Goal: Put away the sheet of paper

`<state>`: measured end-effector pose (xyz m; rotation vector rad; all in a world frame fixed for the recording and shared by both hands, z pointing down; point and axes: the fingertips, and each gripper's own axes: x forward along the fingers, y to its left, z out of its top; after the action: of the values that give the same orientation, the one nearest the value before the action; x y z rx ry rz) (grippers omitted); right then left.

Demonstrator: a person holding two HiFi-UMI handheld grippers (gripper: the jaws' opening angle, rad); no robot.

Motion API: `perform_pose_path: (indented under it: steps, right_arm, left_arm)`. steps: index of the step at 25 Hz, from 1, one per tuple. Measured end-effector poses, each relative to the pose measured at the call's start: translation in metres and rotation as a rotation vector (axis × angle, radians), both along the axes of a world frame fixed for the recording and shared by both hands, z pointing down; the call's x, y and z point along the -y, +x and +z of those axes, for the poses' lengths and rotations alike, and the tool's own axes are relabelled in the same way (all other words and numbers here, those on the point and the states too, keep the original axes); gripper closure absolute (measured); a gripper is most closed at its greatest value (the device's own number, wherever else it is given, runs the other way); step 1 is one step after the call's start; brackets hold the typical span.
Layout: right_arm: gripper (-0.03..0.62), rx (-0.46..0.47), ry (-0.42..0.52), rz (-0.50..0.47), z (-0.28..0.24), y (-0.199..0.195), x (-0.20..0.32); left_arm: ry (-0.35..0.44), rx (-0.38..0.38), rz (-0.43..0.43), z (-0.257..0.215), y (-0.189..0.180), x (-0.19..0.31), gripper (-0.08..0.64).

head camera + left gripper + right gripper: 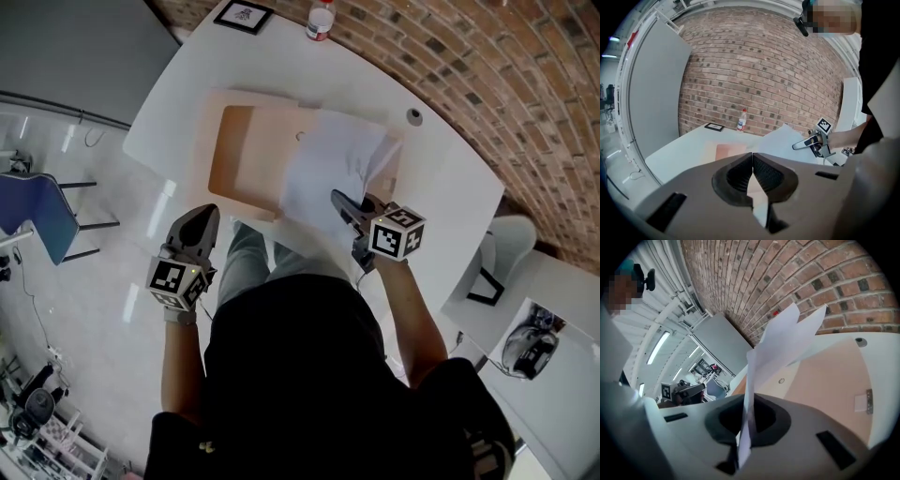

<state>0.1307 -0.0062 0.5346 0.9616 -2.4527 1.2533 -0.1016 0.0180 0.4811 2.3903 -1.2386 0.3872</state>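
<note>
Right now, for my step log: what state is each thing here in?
sheet of paper: pinched in the right gripper, raised over the folder.
folder: open, flat on the table.
right gripper: shut on the sheet of paper.
left gripper: shut, empty, short of the table.
bottle: upright at the table's far edge.

1. This looks like an office or lab workroom, with a brick wall (487, 56) across the upper right and a glossy pale floor (103, 281) at left.
2. It has a white table (187, 84), a blue chair (42, 216) at the left edge, and ceiling strip lights (658, 347).
3. Cabled equipment (33, 403) sits in the lower left corner.
</note>
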Motion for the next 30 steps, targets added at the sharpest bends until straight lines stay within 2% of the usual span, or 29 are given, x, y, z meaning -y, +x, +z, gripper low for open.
perform_pose_path:
  steps: [6,16,23,30]
  right_arm:
    - [0.583,0.019,-0.088,0.010,0.027,-0.013,0.006]
    - [0.583,-0.068,-0.193,0.015,0.076,-0.026,0.022]
    - [0.583,-0.109,-0.266,0.062,0.102,-0.027,0.027]
    - [0.583,-0.079,-0.319,0.128,0.115,-0.035,0.034]
  left_arm:
    - [-0.064,-0.005,0.009,0.022,-0.015,0.005,0.555]
    - [-0.151,0.025,0.049,0.064,-0.045,0.031,0.555]
    - [-0.208,0.057,0.077,0.092,-0.061,0.044,0.555]
    - [-0.272,0.057,0.091,0.118,-0.071,0.047,0.555]
